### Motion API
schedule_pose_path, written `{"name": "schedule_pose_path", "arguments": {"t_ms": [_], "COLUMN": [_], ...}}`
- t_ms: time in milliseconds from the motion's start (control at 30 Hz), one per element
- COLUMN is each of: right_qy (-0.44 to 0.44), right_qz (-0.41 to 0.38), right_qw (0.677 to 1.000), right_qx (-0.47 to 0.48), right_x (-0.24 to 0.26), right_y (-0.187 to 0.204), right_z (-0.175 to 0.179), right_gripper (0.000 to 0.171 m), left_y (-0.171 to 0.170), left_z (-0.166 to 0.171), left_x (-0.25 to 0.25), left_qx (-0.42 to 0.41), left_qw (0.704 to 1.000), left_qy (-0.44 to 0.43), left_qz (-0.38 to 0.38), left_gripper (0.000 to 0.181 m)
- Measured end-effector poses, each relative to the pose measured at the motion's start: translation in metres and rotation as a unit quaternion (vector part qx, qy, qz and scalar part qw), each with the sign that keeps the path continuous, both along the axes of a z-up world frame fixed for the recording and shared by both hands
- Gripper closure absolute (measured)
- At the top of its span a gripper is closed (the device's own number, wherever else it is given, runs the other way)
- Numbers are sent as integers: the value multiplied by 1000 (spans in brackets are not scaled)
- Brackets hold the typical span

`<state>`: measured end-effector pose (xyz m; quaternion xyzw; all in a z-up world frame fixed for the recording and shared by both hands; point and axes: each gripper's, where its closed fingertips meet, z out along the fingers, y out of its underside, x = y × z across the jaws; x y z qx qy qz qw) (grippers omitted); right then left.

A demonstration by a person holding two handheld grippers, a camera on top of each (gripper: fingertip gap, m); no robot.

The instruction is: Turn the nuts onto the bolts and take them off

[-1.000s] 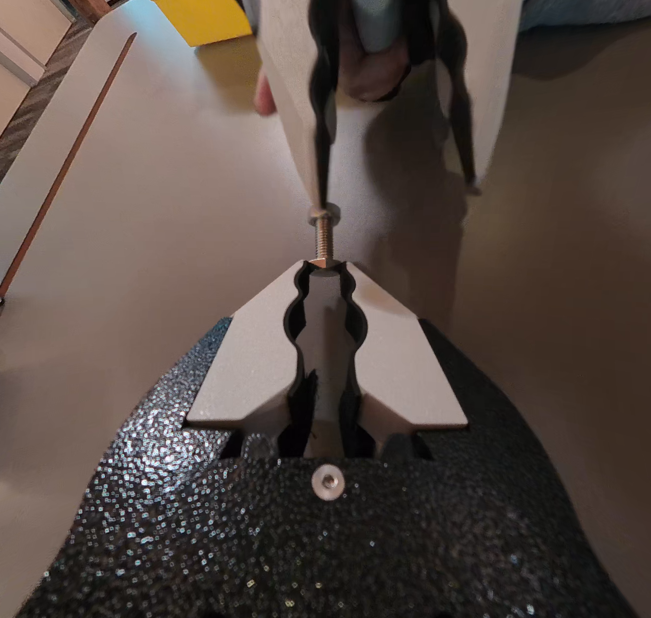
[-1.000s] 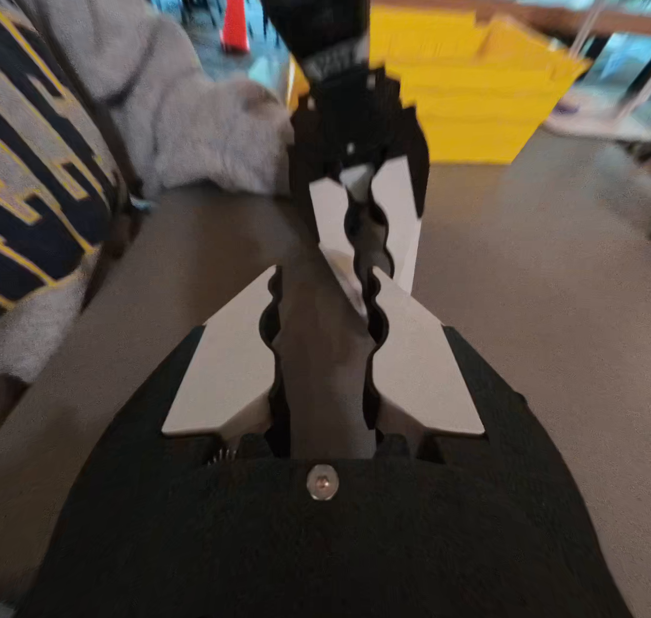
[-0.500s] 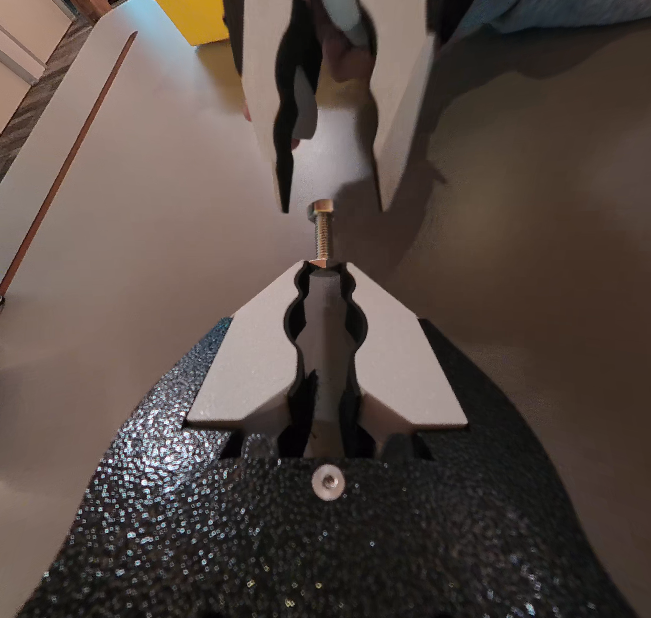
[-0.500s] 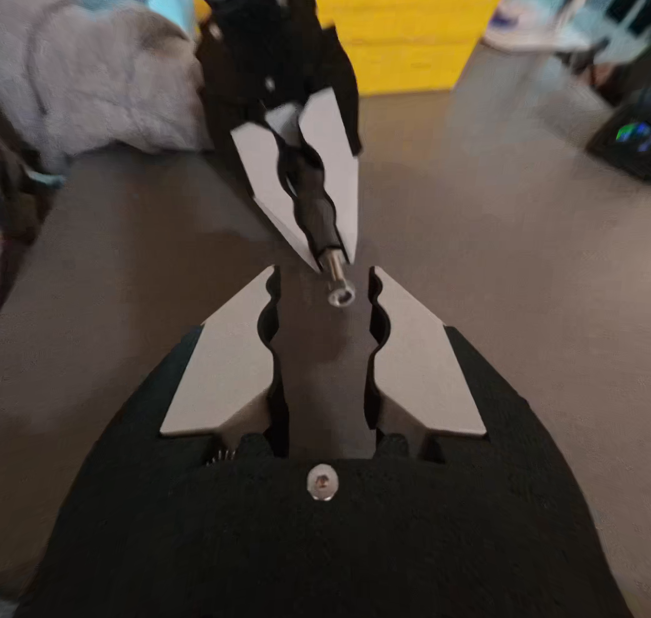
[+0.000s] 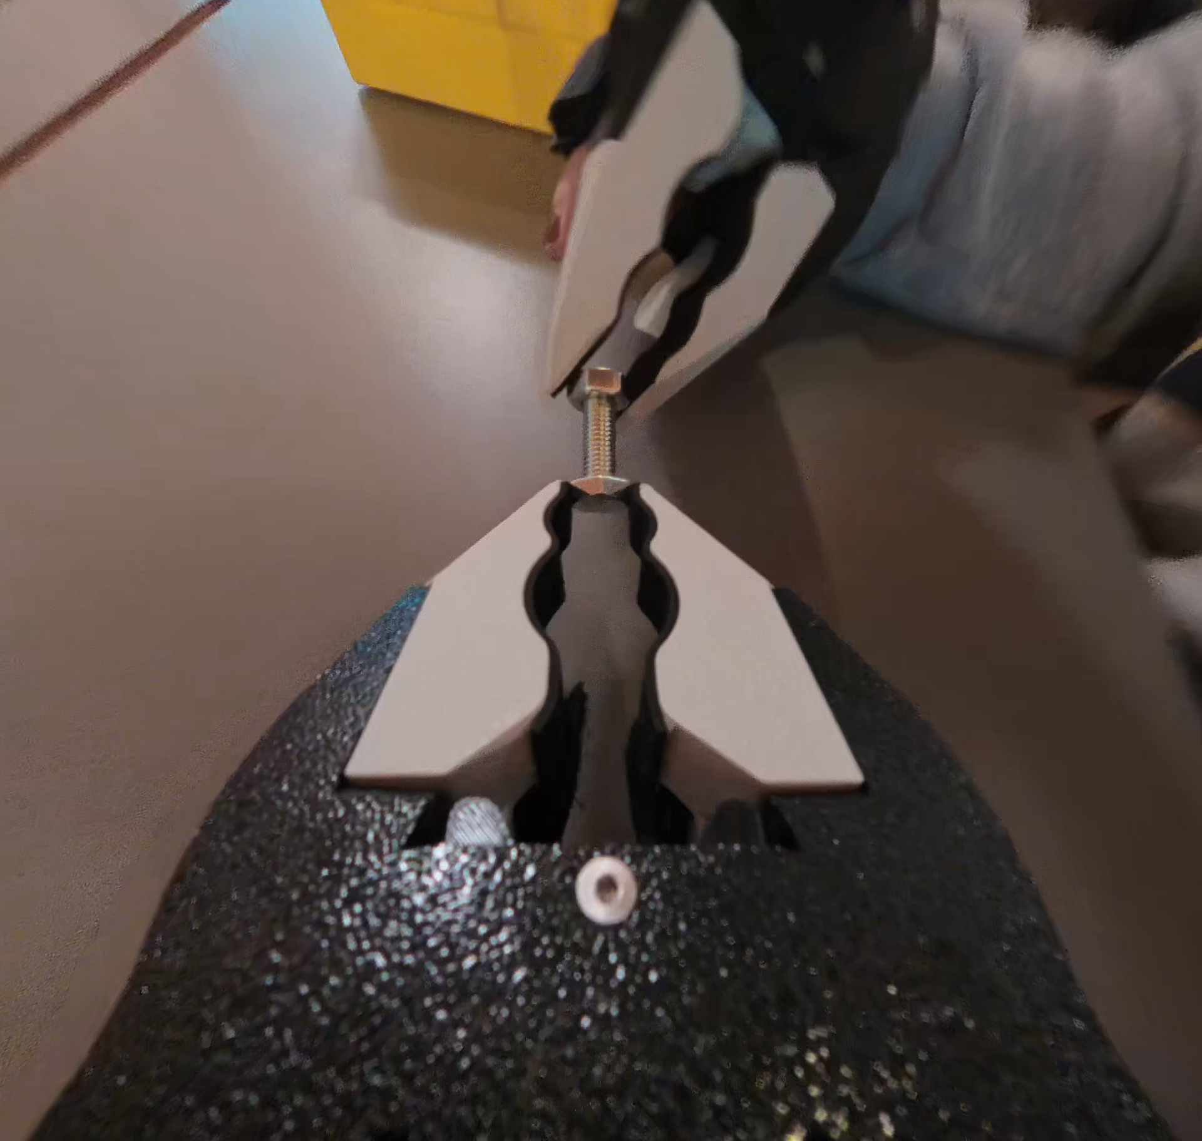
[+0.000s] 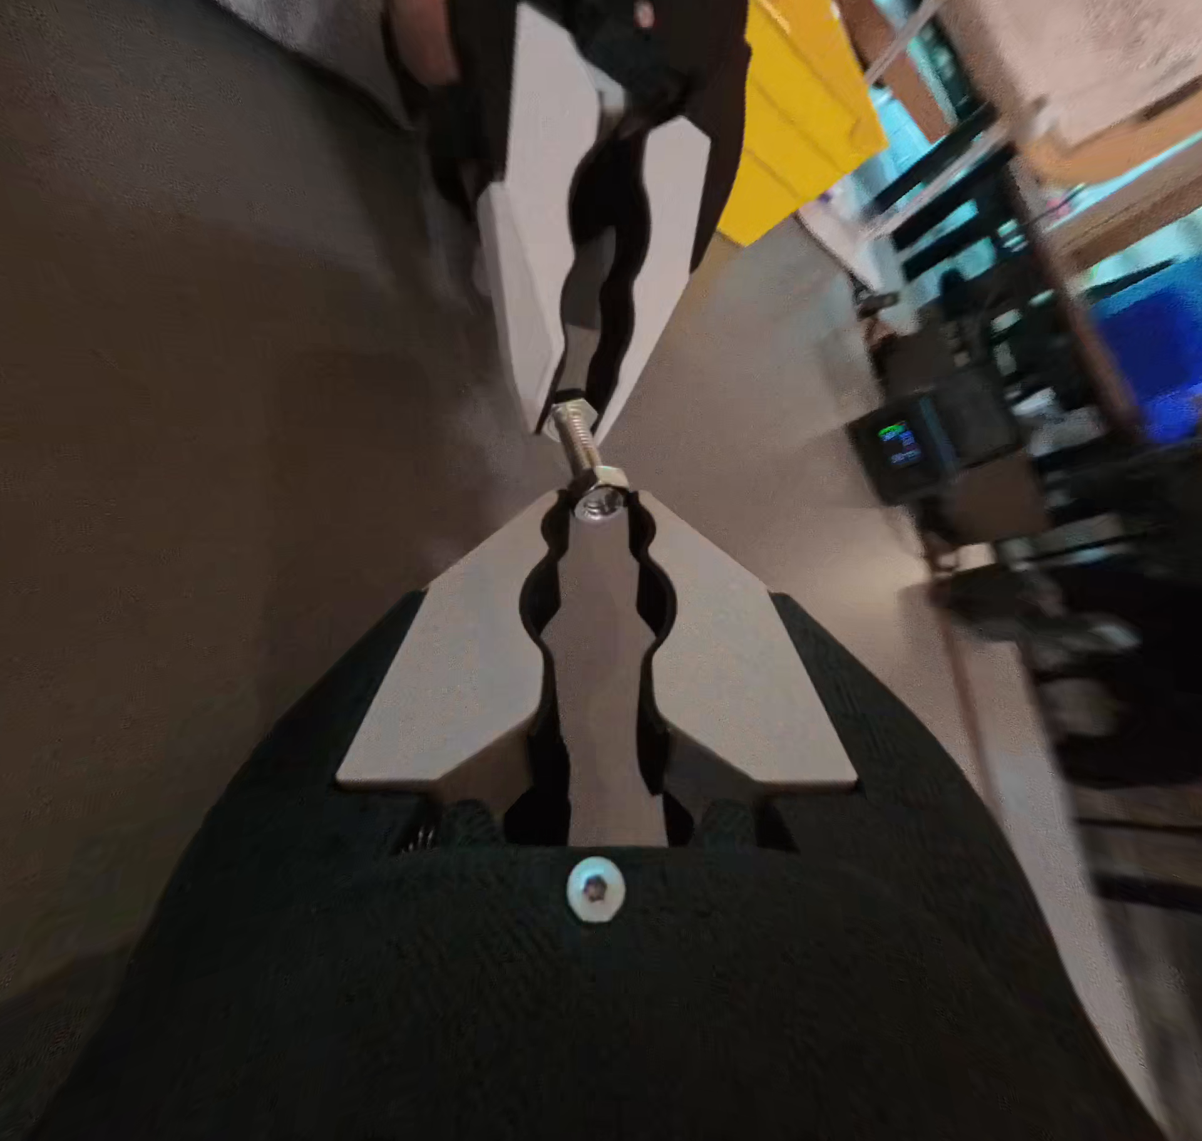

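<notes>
Bolt [image 5: 599, 438] pinched endwise between both grippers' jaws

We see a smooth, matte grey-brown tabletop [image 5: 273, 355] filling most of both views. At its far edge a bright yellow box [image 5: 475, 23] sits directly on it, and a person's grey-sleeved forearm [image 5: 1015, 212] rests on the surface to one side.

You are holding a shiny threaded metal bolt [image 5: 599, 436] and bright metal nut [image 6: 601, 499] over a smooth matt table [image 5: 260, 329].
</notes>
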<state>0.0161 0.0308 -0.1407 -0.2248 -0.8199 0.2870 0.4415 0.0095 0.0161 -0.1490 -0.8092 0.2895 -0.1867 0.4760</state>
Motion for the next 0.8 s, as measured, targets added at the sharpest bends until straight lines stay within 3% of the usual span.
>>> {"name": "schedule_pose_path", "arguments": {"t_ms": [100,200,300,333,400,500,533,600,633,700,733,800], "right_qy": [106,211,301,297,309,258,236,155,127,43,17,-29], "right_qz": [-8,-10,-7,-12,-33,-77,-90,-104,-115,-122,-133,-144], "right_qw": [972,886,783,768,751,826,868,961,982,972,942,881], "right_qx": [210,413,544,567,582,495,428,205,77,-195,-308,-450], "right_x": [-6,-8,2,5,13,19,18,19,19,18,16,13], "right_y": [-1,-7,-16,-14,-5,16,18,13,9,0,1,4], "right_z": [20,40,62,62,73,74,71,60,62,67,73,75], "right_gripper": [154,155,156,171,171,171,171,164,154,136,126,125], "left_y": [-6,-15,-24,-30,-28,-23,-21,-13,-8,-2,1,2], "left_z": [17,34,53,62,65,58,58,55,54,56,55,55], "left_x": [-1,3,14,18,17,18,18,14,11,7,5,5], "left_qx": [-35,-74,-120,-139,-164,-138,-112,-37,10,102,133,180], "left_qw": [992,965,913,884,847,875,893,938,958,980,984,983], "left_qy": [-118,-248,-379,-431,-490,-450,-424,-337,-282,-172,-118,-39], "left_qz": [-3,-33,-87,-118,-123,-111,-104,-69,-44,-12,7,19], "left_gripper": [166,166,166,167,167,166,166,166,166,166,166,166]}}
